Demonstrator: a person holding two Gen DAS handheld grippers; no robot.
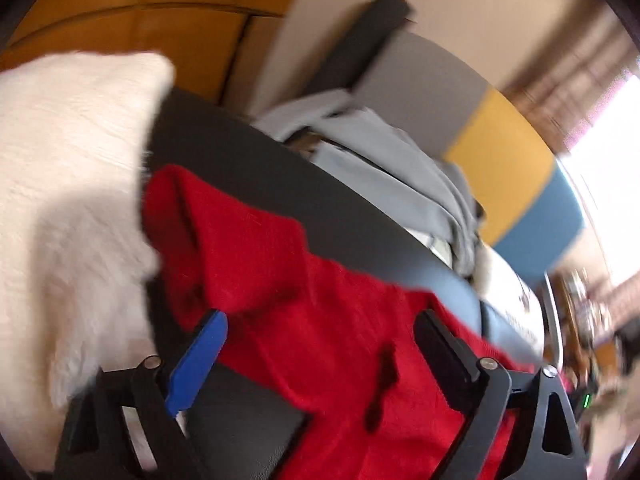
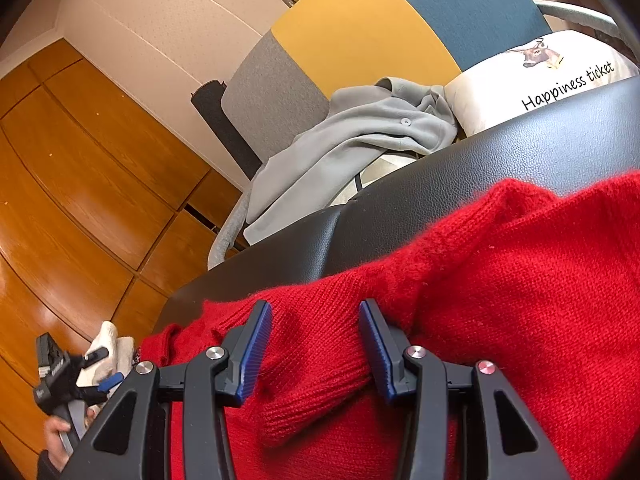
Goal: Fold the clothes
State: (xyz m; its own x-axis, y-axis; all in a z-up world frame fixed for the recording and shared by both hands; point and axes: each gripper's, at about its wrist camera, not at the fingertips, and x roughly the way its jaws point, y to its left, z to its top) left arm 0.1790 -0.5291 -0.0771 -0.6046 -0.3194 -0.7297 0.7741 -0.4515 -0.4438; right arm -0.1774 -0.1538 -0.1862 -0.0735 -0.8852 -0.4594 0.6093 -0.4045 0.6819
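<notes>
A red knitted sweater (image 2: pixel 520 280) lies crumpled on a black leather surface (image 2: pixel 440 184). My right gripper (image 2: pixel 316 308) is low over its near edge, and its blue pads (image 2: pixel 256 352) pinch a bunched fold of the red knit. In the blurred left wrist view my left gripper (image 1: pixel 320 316) stands wide open above the red sweater (image 1: pixel 260 248), with no cloth pressed by its blue pad (image 1: pixel 200 360). A white fluffy cloth (image 1: pixel 60 160) lies just left of it. The right wrist view shows the left gripper (image 2: pixel 102 368) at lower left, held by a hand (image 2: pixel 56 432), beside the white cloth (image 2: pixel 108 340).
A grey buttoned garment (image 2: pixel 352 136) is heaped on a chair with a grey, yellow and blue backrest (image 2: pixel 360 32) beyond the leather surface. A cream cushion printed "Happiness ticket" (image 2: pixel 540 80) leans there too. Wooden floor (image 2: pixel 80 160) lies to the left.
</notes>
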